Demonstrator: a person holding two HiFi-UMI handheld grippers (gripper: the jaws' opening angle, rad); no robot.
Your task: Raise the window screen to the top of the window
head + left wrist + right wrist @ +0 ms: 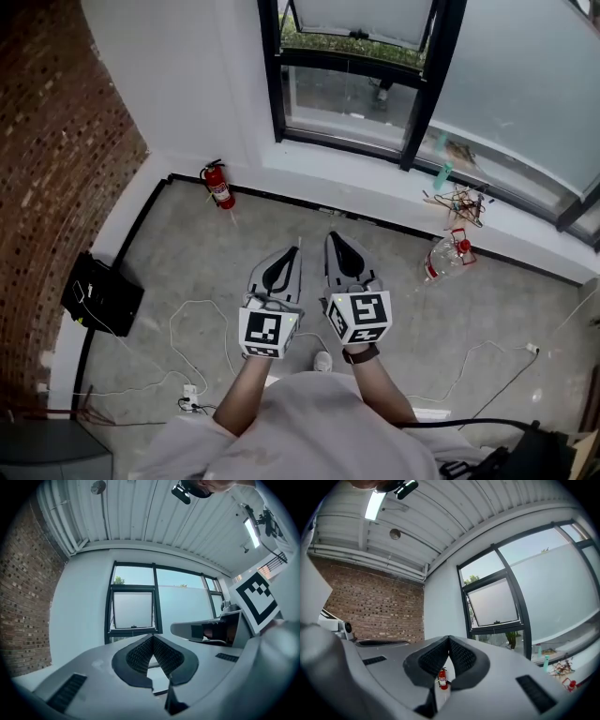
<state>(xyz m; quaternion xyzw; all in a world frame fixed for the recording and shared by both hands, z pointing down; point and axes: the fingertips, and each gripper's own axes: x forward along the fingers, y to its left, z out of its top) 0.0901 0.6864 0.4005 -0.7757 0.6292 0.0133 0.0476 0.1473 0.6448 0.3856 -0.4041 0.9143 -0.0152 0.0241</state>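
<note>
The left gripper (294, 253) and right gripper (332, 240) are hovering side by side, clenched and empty. The window (352, 98) is standing at their twelve o'clock.

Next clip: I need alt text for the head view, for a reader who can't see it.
Seen from above, a person holds the left claw and right claw side by side, both shut and empty, pointing toward a dark-framed window. On the floor below it, a red fire extinguisher sits at left and a clear plastic bottle at right.
</note>
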